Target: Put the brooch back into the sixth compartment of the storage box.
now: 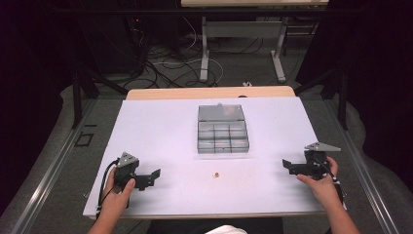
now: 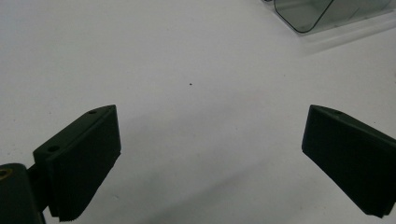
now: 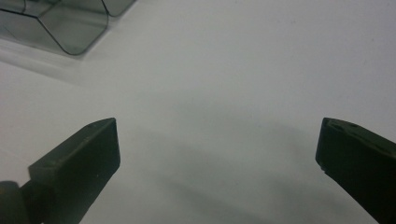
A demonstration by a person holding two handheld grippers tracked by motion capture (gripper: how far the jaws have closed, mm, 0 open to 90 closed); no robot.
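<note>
Brightly and evenly lit from above on the white bench (image 1: 160, 131); dark, almost black surroundings at both sides of the high view, with a slight purple cast there. Soft, low-resolution overall, fine detail in the clear compartment box (image 1: 222, 128) smeared. Short, faint shadows beside each tool. In the left gripper view, sharp enough on the black pads (image 2: 88, 161), with a soft shadow band across the lower surface. In the right gripper view, dimmer, greyer, hazy; broad diffuse shadows, blurred box corner (image 3: 65, 28) at the top left. No strong glare.
</note>
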